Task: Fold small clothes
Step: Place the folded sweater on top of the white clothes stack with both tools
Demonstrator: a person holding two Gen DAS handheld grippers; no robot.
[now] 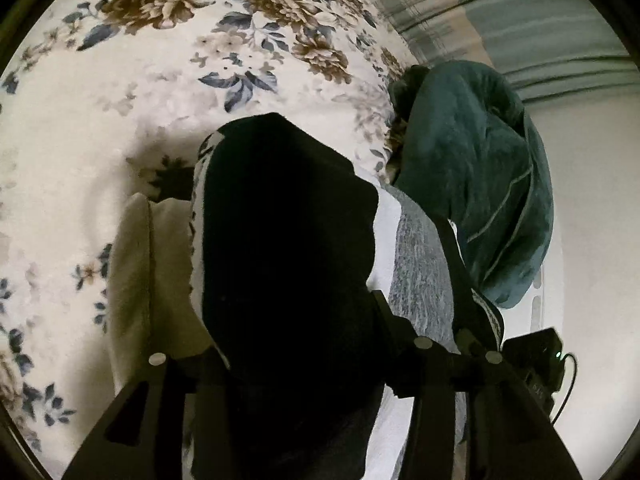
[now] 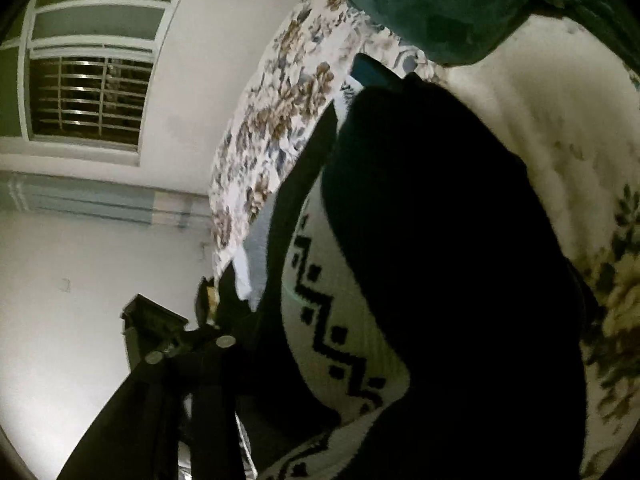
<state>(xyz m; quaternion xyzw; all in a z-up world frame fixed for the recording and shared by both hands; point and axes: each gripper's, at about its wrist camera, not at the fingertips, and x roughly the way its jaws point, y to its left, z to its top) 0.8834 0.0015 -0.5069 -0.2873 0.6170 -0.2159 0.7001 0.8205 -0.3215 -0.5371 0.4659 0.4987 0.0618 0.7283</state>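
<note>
black cloth filled the middle of the left wrist view: a dark garment [image 1: 288,240] with a white patterned band along its left edge hung draped over the left gripper [image 1: 296,364], hiding the fingertips, so i could not tell whether the jaws were open or closed. only the black finger arms with their round bolts showed at the bottom of the frame. a cream folded cloth [image 1: 148,280] lay just beside the garment on its left, and a grey heathered cloth [image 1: 420,272] with a white strip lay just to its right. all of them were over the floral bedspread [image 1: 160,60], white with brown and blue flowers. a teal fleece blanket [image 1: 480,180] sat bunched at the right, near the grey cloth, with a pale wall behind it and striped fabric above

from the right wrist view the same dark garment [image 2: 440,260] covered most of the right half of the frame, its white band with a black zigzag pattern [image 2: 340,340] curving beneath it. the right gripper [image 2: 208,380] appeared at lower left as dark finger arms with two round bolts; the garment's edge met it there, but its tips were lost in shadow and i could not tell how the jaws stood. the floral bedspread [image 2: 272,128] ran behind, the teal blanket [image 2: 440,12] lay at the top, and a barred window [image 2: 88,92] sat in the white wall at upper left
</note>
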